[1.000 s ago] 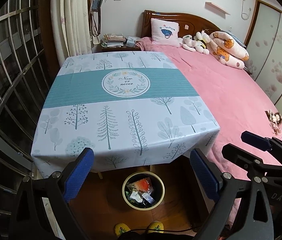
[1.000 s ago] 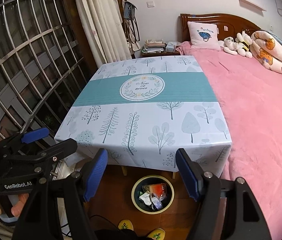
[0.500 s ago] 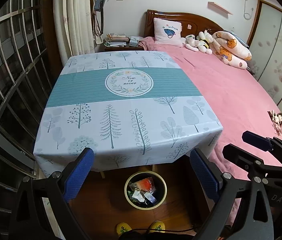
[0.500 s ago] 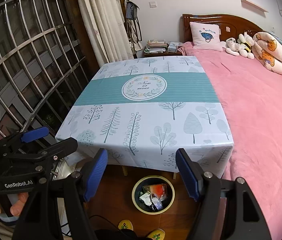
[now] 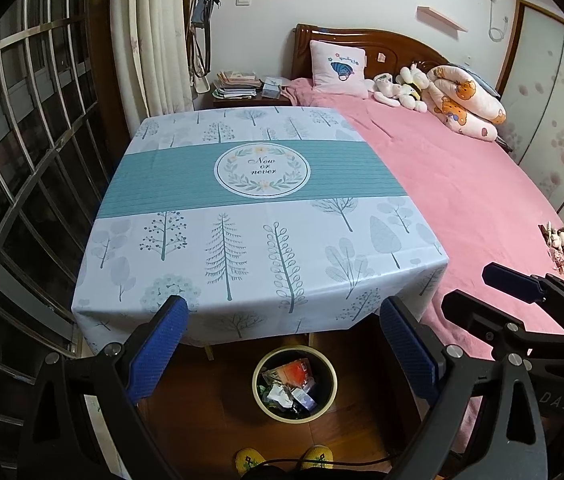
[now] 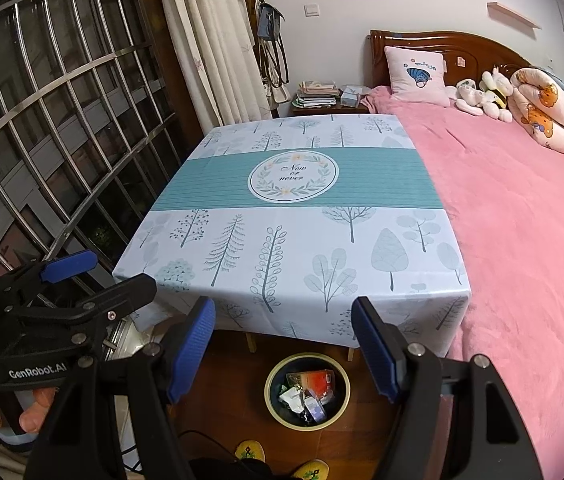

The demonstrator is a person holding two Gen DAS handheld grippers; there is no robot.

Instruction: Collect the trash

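Trash (image 5: 288,388) sits in the bin (image 5: 266,410) on the floor at six o'clock, under the surface (image 5: 242,208) edge, between both tools. Left tool (image 5: 282,340) hangs released and empty; right tool (image 6: 284,344) likewise, spread wide. I'd worry a careless dip could knock the bin over or snag the hanging cloth. Wrappers blur together; whatever lies under the surface or deeper in the bin stays hidden.
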